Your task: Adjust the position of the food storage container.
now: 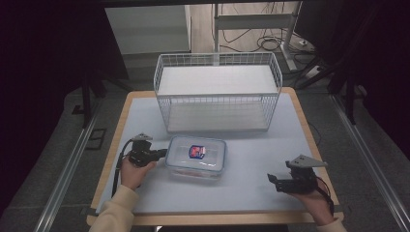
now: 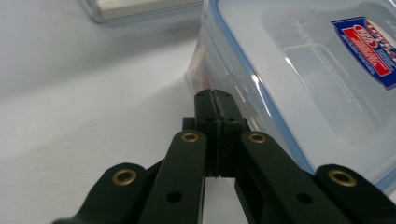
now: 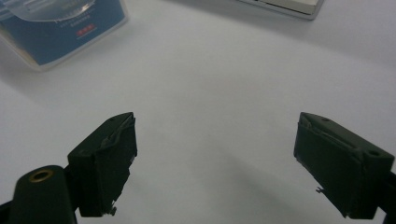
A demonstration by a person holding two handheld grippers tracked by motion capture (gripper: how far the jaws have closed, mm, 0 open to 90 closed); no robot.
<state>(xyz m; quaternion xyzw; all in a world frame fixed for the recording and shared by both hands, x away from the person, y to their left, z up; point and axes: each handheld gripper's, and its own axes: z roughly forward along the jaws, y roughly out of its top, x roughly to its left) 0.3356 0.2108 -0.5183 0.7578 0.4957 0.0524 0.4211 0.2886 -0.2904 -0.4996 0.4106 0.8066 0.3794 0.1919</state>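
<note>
A clear plastic container [image 1: 196, 157] with a blue-rimmed lid and a red and blue label [image 1: 197, 151] lies on the pale table [image 1: 251, 188], in front of the wire basket. My left gripper [image 1: 163, 153] is at the container's left side. In the left gripper view its jaws [image 2: 214, 95] are pressed together, with the tips right at the container's side wall [image 2: 233, 79]; nothing shows between them. My right gripper [image 1: 271, 180] hovers near the table's front right, well away from the container. Its fingers [image 3: 112, 158] stand wide apart over bare table, and the container's corner [image 3: 60, 28] lies far off.
A white wire basket [image 1: 217, 92] stands at the back of the table, its base edge [image 2: 140, 9] just beyond the container. Table edges run close to both hands. Dark floor, cables and desk legs lie behind.
</note>
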